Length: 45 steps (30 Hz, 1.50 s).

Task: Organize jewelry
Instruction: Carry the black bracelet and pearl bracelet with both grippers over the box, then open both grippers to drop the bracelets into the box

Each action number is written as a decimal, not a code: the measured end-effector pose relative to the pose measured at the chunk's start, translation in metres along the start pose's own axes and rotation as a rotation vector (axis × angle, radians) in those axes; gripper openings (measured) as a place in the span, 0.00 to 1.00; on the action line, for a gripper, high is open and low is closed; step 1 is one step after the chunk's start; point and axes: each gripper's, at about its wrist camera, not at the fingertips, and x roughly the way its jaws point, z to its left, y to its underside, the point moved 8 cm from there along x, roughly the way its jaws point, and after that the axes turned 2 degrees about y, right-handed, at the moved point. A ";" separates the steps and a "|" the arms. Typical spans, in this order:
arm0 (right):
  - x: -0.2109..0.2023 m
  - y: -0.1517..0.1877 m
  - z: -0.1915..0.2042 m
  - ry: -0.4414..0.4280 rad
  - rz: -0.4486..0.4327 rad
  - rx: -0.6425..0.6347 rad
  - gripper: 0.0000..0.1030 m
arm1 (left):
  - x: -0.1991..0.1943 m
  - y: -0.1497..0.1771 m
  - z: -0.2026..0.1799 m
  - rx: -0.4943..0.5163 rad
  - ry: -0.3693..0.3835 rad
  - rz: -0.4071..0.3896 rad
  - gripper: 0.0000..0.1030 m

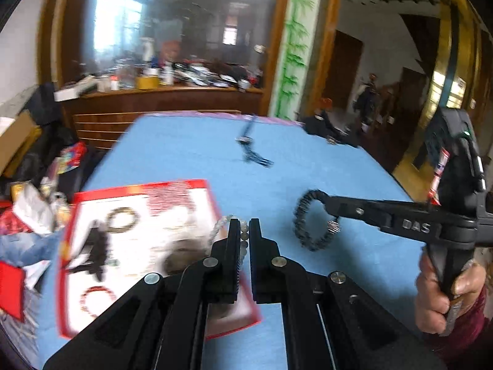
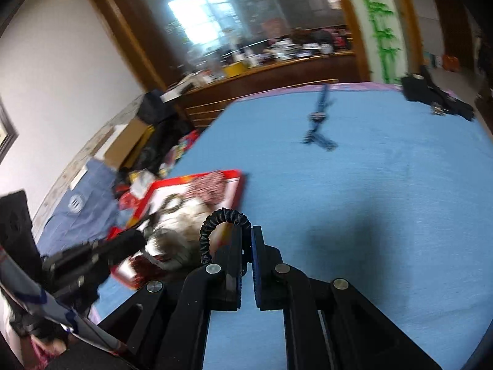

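In the left wrist view my left gripper [image 1: 244, 226] is shut on a pale bead bracelet [image 1: 219, 226], whose beads hang out to the left of the fingers. It hovers over a red-rimmed white tray [image 1: 197, 186] that holds a brown bracelet [image 1: 121, 220] and a red bracelet [image 1: 95, 300]. My right gripper [image 1: 329, 206] comes in from the right, shut on a black bracelet [image 1: 303, 225] that dangles above the blue cloth. In the right wrist view the black bracelet [image 2: 222, 215] loops up from the right gripper [image 2: 246, 231], and the blurred left gripper [image 2: 135, 240] is over the tray [image 2: 237, 182].
A blue cloth [image 1: 308, 160] covers the table. A dark blue strap-like item [image 1: 251, 151] lies mid-table and a black bag [image 2: 431, 95] sits at the far right corner. Boxes and clutter [image 1: 40, 185] crowd the floor left of the table. A hand [image 1: 437, 293] holds the right gripper.
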 end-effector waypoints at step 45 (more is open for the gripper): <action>0.036 0.054 0.142 0.207 -0.056 -0.271 0.72 | -0.078 0.089 0.132 -0.211 -0.461 -0.160 0.71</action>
